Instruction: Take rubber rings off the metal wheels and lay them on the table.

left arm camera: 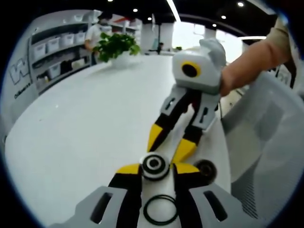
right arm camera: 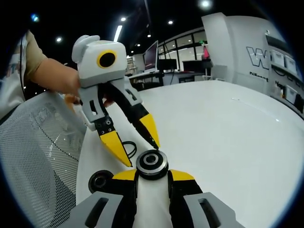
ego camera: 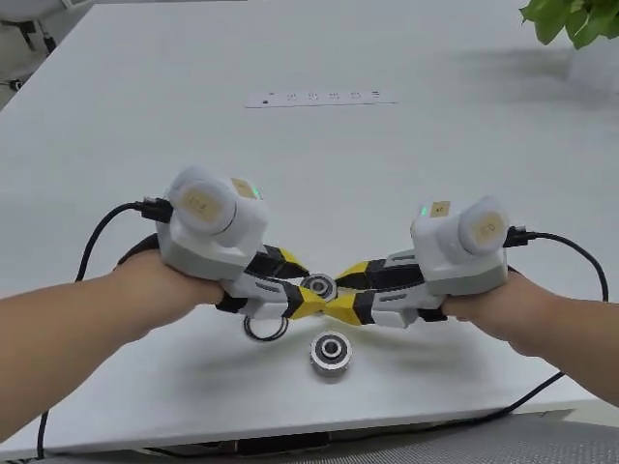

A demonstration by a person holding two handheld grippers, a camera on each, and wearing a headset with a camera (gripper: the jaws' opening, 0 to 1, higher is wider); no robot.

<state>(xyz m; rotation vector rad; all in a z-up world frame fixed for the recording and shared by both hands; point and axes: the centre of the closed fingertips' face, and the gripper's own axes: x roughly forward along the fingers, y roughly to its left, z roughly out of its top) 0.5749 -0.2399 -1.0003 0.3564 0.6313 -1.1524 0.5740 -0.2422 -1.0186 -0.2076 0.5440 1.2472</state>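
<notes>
A small metal wheel [ego camera: 318, 287] hangs just above the table between my two grippers, which meet nose to nose. My left gripper [ego camera: 308, 290] has its yellow tips closed on the wheel's sides [left arm camera: 154, 165]. My right gripper [ego camera: 337, 290] pinches the same wheel [right arm camera: 152, 164] from the opposite side; I cannot tell if it grips the rubber rim or the metal. A loose black rubber ring [ego camera: 265, 329] lies flat on the table under the left gripper, also seen as the ring [left arm camera: 160, 210]. A second wheel [ego camera: 331, 351] stands on the table just in front.
The white table [ego camera: 319, 164] stretches far ahead, its front edge close behind the second wheel. A power strip [ego camera: 321, 98] is set into the table's middle. A potted plant [ego camera: 571, 24] stands at the far right. Black cables trail from both grippers.
</notes>
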